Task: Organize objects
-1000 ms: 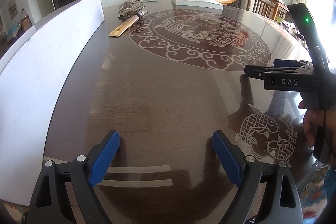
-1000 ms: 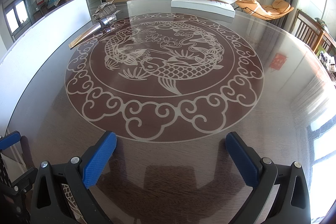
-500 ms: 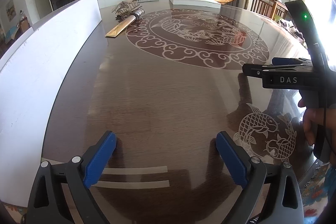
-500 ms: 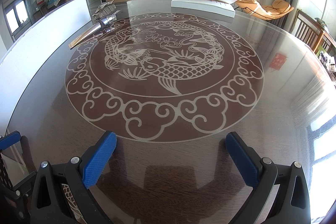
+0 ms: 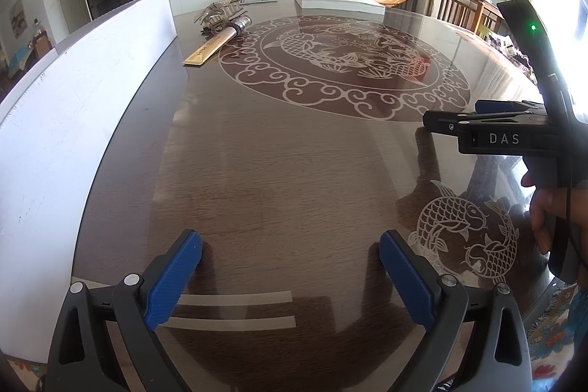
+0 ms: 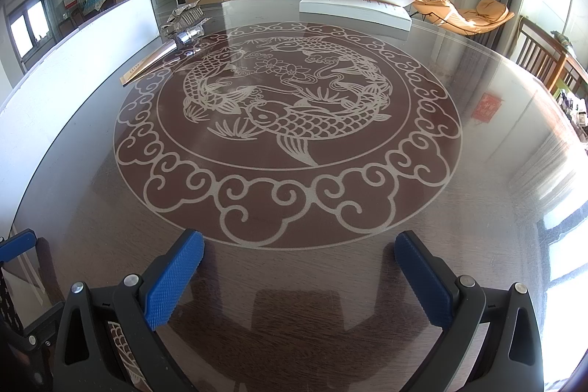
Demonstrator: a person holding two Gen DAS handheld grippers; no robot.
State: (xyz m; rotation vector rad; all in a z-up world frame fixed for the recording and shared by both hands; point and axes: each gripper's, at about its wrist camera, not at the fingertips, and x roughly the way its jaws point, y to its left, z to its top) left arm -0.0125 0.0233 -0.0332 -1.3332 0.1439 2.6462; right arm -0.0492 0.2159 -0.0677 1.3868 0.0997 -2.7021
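Two grippers hang over one big round table (image 6: 496, 208). The left gripper (image 5: 290, 278) has its two blue pads wide apart, with nothing between them. The right gripper (image 6: 299, 278) is wide open too, and empty. Far off at about eleven o'clock lie one long gold box (image 5: 209, 51) and one shiny silver bundle (image 5: 220, 14), touching each other. One white board (image 5: 73, 105) stands at nine o'clock. One white box (image 6: 354, 8) sits at twelve o'clock.

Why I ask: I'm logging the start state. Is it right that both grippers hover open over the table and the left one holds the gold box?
Not quite. The left gripper holds nothing: the left wrist view shows its jaws open and empty, while the gold box lies far across the table. The right gripper is open too.
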